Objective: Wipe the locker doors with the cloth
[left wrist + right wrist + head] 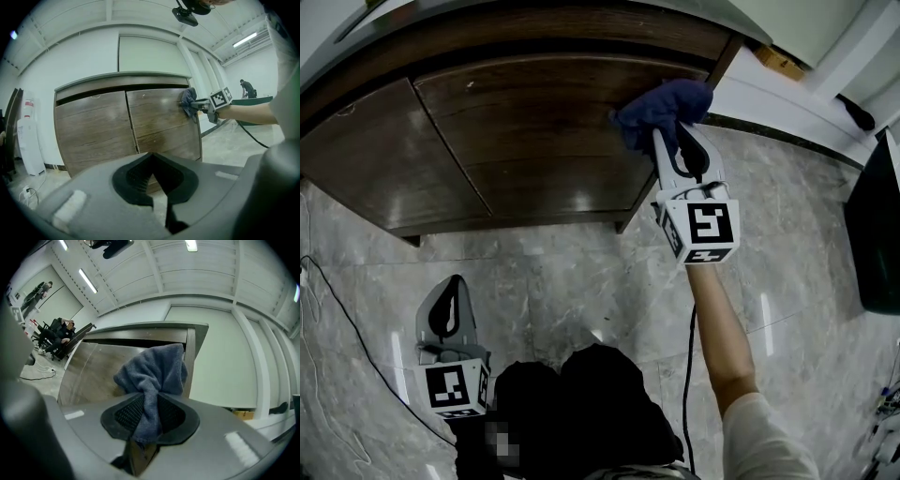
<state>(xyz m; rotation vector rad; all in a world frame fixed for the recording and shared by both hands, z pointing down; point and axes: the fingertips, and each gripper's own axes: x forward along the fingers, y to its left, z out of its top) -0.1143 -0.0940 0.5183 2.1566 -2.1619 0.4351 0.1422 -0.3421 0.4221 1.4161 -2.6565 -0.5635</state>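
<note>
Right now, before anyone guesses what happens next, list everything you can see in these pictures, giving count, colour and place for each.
locker doors: two, dark brown wood, side by side
cloth: one, blue, bunched against the right door's upper outer corner
floor: one, grey marbled tile, in front of the locker
cable: one, black, trailing over the floor at left
cardboard box: one, tan, past the locker's right side
right gripper: one, grey, shut on the cloth
left gripper: one, grey, low at left, shut with nothing in it
arm: one, white sleeve, behind the right gripper
</note>
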